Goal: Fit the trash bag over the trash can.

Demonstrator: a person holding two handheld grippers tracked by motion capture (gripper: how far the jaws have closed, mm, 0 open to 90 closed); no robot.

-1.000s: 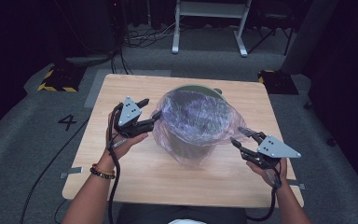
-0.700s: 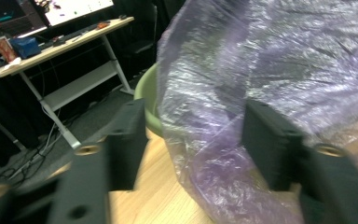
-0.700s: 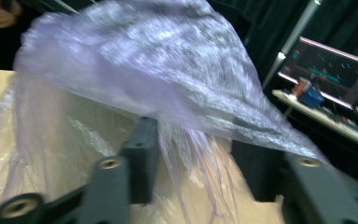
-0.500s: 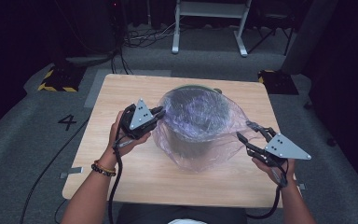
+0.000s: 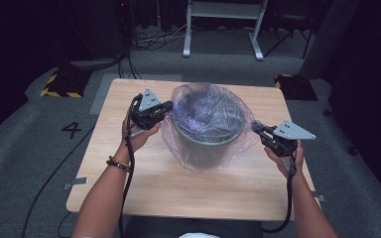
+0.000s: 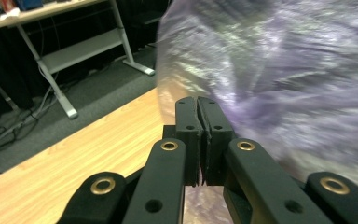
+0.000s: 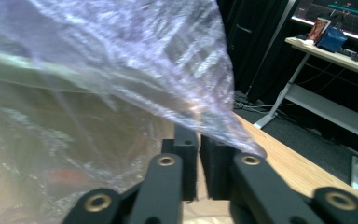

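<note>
A round grey bin [image 5: 206, 144] stands in the middle of the wooden table [image 5: 129, 188], with a translucent purple plastic bag [image 5: 208, 106] draped over it. My left gripper [image 5: 170, 105] is at the bag's left edge. Its jaws have just closed and stand together [image 6: 198, 100] with film at their tips. My right gripper [image 5: 254, 125] is at the bag's right side. Its jaws have also just closed [image 7: 198, 130], and the bag [image 7: 121, 70] stretches to a point over them. The film hides most of the bin's rim.
A white metal desk frame [image 5: 223, 25] stands on the floor beyond the table, with cables beside it. Black-and-yellow floor blocks [image 5: 59, 84] lie at the far left. A cable trails from each gripper toward the table's near edge.
Both grippers have moved away from the person and in against the bag. Their jaws stood apart before and are now together. The bag's right side is drawn out into a point.
</note>
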